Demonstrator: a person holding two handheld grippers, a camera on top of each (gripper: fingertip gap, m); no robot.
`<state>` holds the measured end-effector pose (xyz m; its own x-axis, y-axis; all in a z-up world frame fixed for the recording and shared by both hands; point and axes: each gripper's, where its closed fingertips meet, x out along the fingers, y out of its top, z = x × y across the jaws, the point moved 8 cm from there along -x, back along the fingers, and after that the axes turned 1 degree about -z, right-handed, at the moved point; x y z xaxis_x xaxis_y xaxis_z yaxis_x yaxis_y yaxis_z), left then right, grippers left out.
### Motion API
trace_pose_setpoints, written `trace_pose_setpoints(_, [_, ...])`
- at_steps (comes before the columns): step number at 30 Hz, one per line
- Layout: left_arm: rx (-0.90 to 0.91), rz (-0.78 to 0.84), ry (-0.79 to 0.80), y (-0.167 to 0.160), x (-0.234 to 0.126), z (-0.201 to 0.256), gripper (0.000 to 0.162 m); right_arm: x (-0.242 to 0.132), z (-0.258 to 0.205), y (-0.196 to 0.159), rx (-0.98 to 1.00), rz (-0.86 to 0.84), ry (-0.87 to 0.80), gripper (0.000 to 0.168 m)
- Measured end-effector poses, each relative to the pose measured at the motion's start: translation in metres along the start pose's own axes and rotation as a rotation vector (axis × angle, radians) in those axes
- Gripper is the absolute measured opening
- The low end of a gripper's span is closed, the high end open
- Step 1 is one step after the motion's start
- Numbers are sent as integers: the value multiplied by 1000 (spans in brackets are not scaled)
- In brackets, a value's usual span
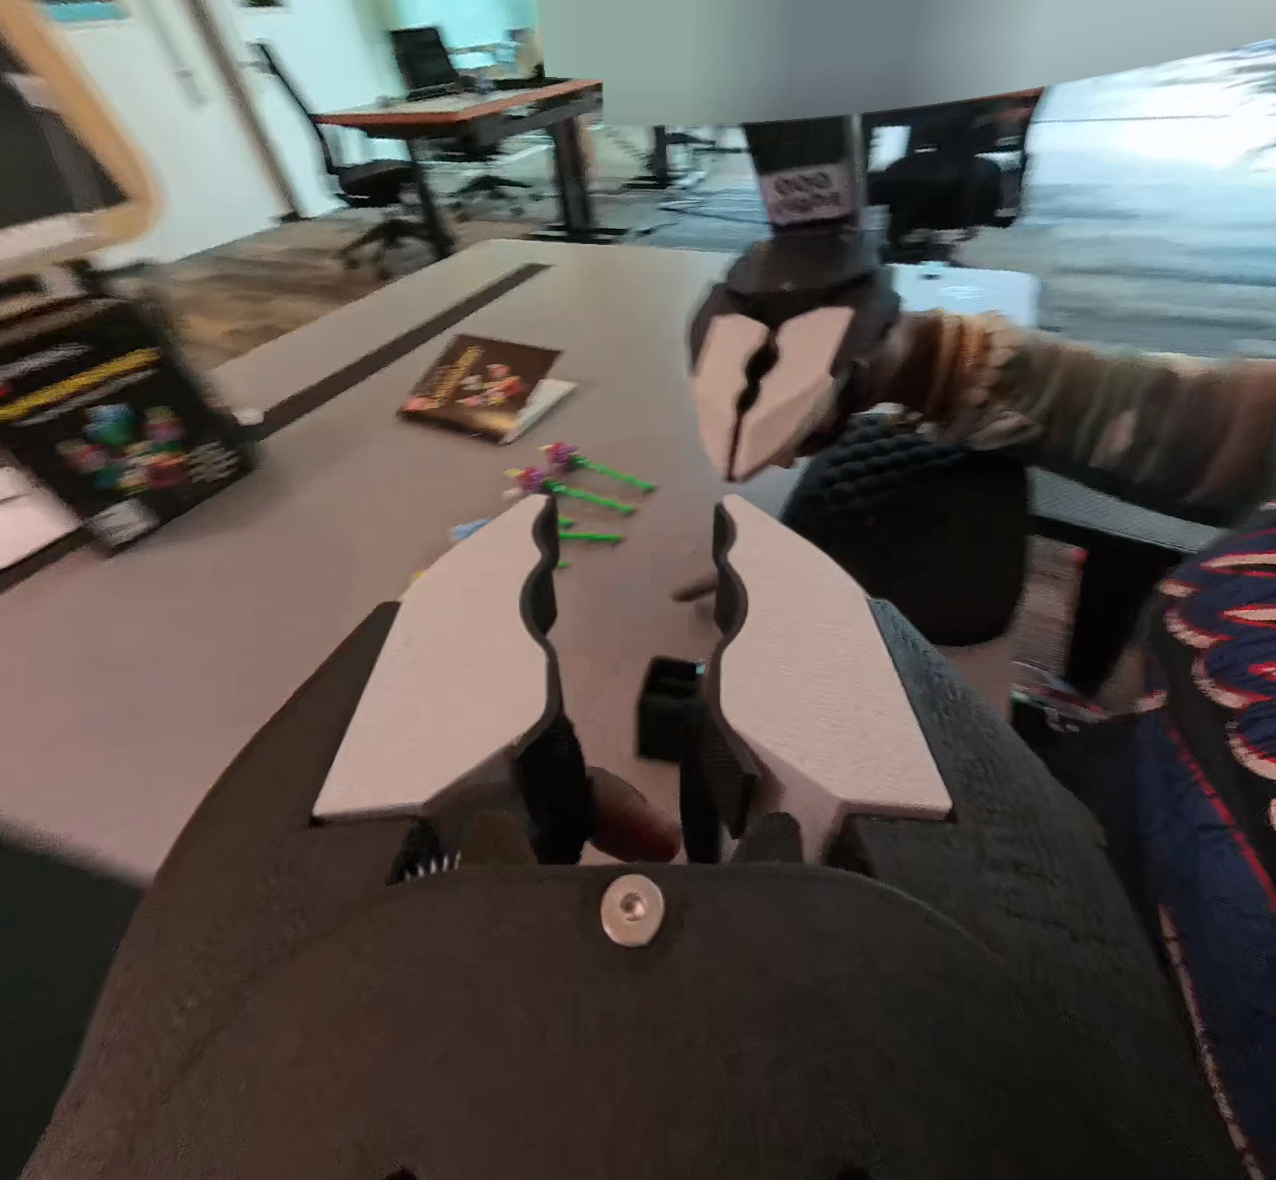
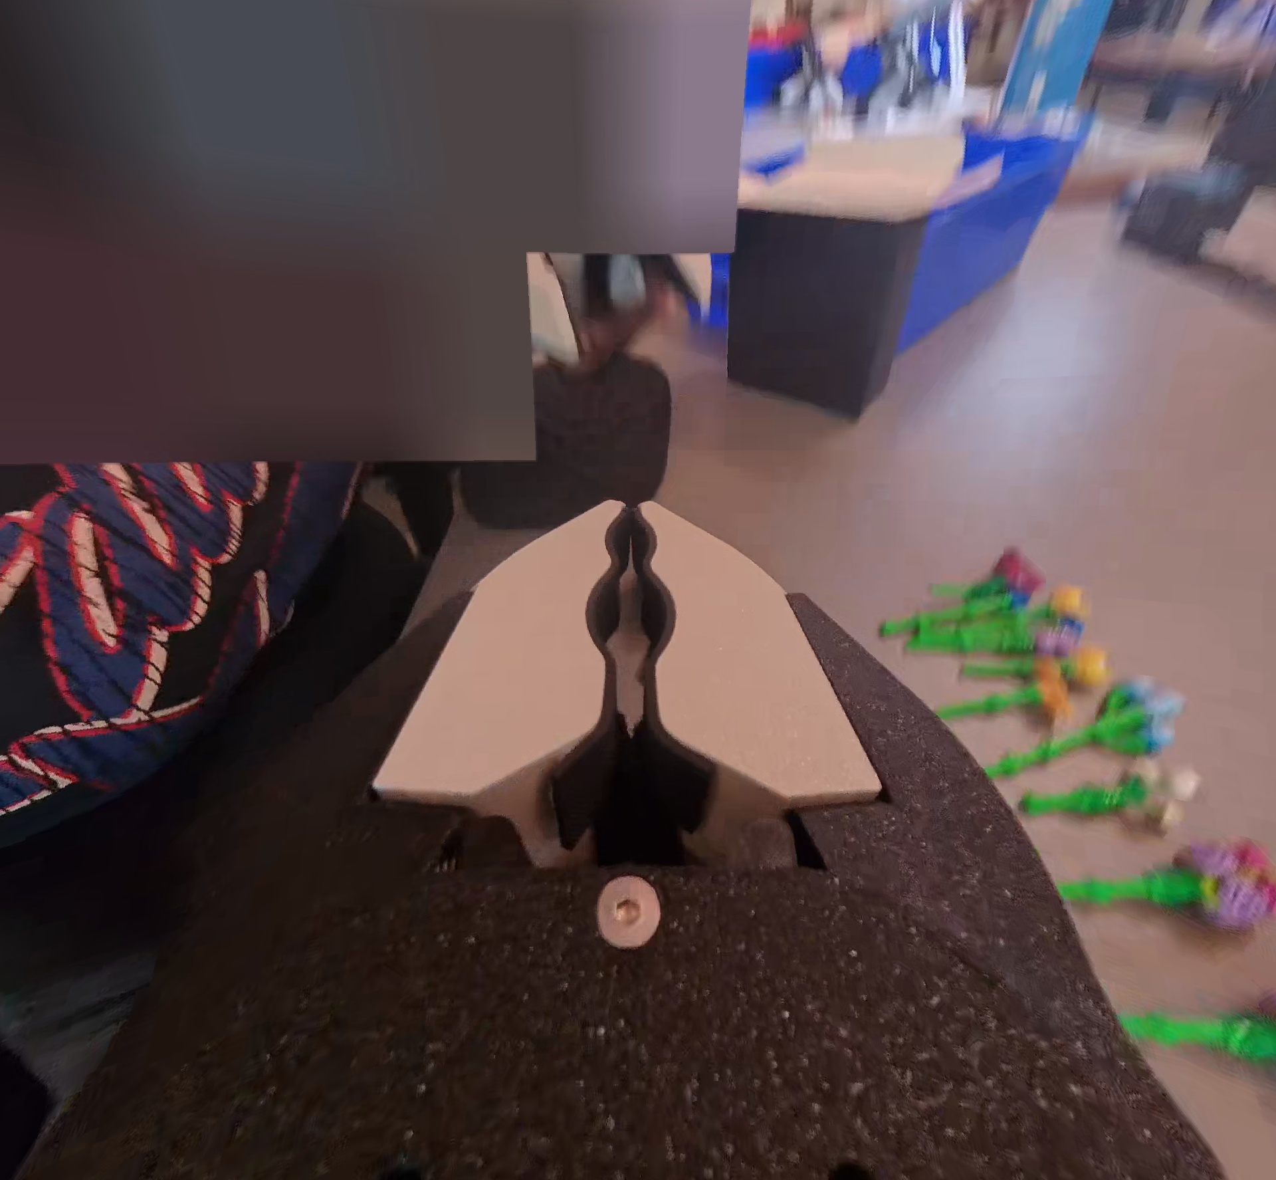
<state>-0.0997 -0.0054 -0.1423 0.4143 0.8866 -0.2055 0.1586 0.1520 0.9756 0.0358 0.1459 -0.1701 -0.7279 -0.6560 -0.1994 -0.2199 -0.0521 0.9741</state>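
My left gripper (image 1: 632, 511) is open and empty, held above the grey table (image 1: 207, 629). Just beyond its tips lie several toy flowers with green stems (image 1: 587, 484). A small black block (image 1: 666, 708) sits on the table between its fingers. My right gripper (image 1: 735, 463) hangs ahead of it, tips down, shut and empty. In the right wrist view the right gripper (image 2: 632, 510) is shut with nothing between the pads. The toy flowers (image 2: 1036, 684) lie in a row on the table to its right.
A dark booklet (image 1: 487, 387) lies past the flowers. A dark printed box (image 1: 117, 442) stands at the table's left. A black chair back (image 1: 911, 525) sits at the right edge, next to a person's patterned sleeve (image 1: 1229, 663). Desks and office chairs stand behind. About 7 centimetres separates my left fingertips from my right.
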Motion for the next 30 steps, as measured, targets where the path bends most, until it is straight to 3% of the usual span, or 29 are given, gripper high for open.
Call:
trace_pose_setpoints(5, [53,-74,436,-6,-71,-14,44,8,14,-35,242,-259,-56,0])
trace_pose_setpoints(9, [-4,-208,682,-38,-118,-22,45,8,16,-28,142,-240,-117,5])
trace_pose_setpoints(11, [-47,-274,740,-57,-130,-26,48,10,16,-25,126,-231,-122,20])
trace_pose_setpoints(14, [-67,-321,769,-74,-133,-40,57,15,15,-23,99,-231,-125,41])
trace_pose_setpoints(25, [-79,-140,832,-93,-109,-99,73,18,8,-27,54,-223,-124,42])
trace_pose_setpoints(27, [-47,-137,794,-93,-104,-105,73,18,9,-27,68,-213,-117,42])
trace_pose_setpoints(30, [-10,-138,741,-92,-96,-110,60,18,10,-27,71,-199,-109,42])
